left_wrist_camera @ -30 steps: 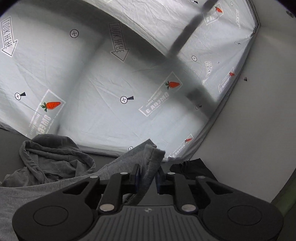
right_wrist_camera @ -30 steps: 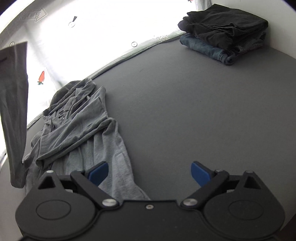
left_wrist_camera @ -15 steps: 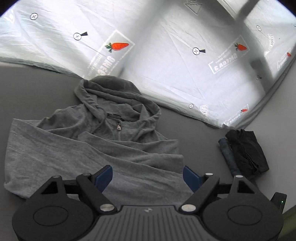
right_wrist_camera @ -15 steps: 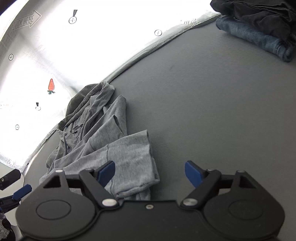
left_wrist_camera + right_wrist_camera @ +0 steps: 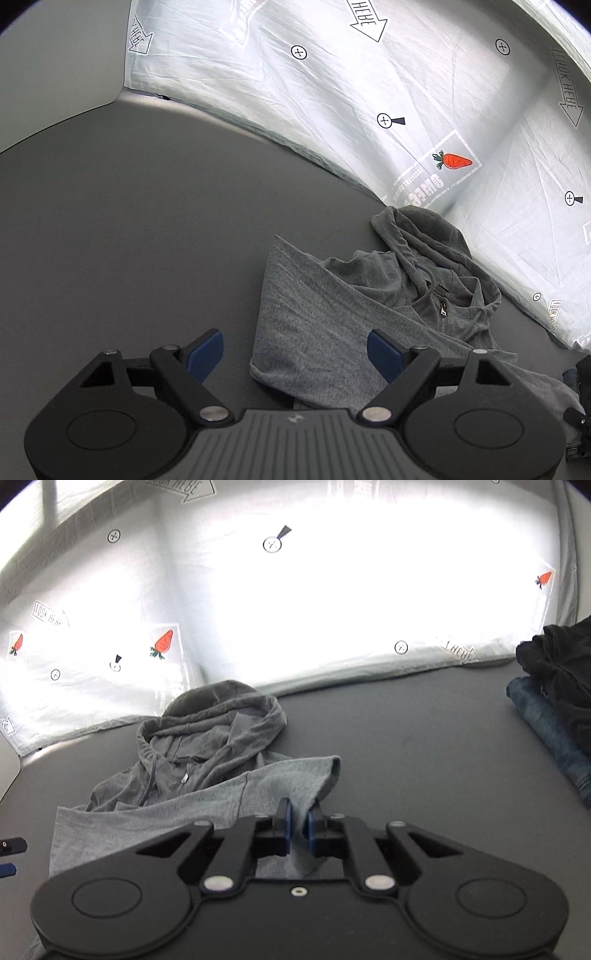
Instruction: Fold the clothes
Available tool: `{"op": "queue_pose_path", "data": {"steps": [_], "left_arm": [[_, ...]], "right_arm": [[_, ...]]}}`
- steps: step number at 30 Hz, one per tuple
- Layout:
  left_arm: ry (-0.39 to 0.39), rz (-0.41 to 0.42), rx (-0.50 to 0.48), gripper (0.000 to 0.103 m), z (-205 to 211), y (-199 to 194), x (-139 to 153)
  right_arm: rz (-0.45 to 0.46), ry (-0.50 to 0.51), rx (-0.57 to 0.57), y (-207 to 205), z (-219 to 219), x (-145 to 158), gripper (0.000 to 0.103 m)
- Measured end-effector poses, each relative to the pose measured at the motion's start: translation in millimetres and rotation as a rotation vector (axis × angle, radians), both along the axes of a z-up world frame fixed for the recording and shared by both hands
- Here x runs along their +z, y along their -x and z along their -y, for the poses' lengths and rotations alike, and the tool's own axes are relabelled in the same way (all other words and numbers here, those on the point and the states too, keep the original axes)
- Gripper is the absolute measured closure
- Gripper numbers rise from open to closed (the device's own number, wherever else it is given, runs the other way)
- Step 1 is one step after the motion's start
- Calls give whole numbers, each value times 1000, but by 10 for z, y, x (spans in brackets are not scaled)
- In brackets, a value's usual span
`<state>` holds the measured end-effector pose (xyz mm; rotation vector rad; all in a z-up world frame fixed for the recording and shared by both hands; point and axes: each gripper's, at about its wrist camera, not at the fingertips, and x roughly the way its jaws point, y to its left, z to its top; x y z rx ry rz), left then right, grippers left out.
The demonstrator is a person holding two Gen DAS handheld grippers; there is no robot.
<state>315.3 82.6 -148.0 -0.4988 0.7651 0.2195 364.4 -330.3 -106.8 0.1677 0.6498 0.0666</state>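
The grey tabletop (image 5: 424, 746) carries a grey hoodie (image 5: 207, 775) near its back edge, a sleeve laid across the chest, the body still rumpled; folded clothes (image 5: 554, 709) are stacked at right; so folding looks partway; right gripper (image 5: 298, 825) fingers pinch hoodie cloth; left gripper (image 5: 295, 354) fingers gape wide, empty.

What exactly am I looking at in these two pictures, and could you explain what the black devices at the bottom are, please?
They are two hand-held grippers; each picture comes from a fisheye camera on one of them, looking along its fingers. In the left view, the left gripper is open over the edge of a grey hoodie lying on a dark grey table. In the right view, the right gripper is shut on a fold of that hoodie. A stack of folded dark clothes sits at the right, with a white printed sheet behind.
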Motion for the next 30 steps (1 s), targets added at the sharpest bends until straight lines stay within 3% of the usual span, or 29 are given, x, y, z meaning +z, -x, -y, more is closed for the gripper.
{"op": "queue_pose_path", "data": {"steps": [5,9,14,19,24,26,30], "left_arm": [[-65,30,-124,17,232,-241,78],[-107,42,-241,17,500,-462,85],[-169,53,-403,19,890,-781,19],[-170,6,-480,38,1070,-1092,-152],[-249,-83,-579,36,1265,-1255,-519],[-232,-57,-558,25,1245,-1223,-575],[-193,-69,-538,20,1186,-1146,-484]], "right_arm": [[130,59,-138,-39,443,493,94],[42,115,-257,-129,966,395,94],[-67,56,-278,-126,1230,79,94],[-116,84,-324,-198,1179,-158,94],[-153,94,-344,-245,1060,-219,94],[-151,51,-299,-284,851,-175,94],[-145,-36,-207,-363,431,-88,93]]}}
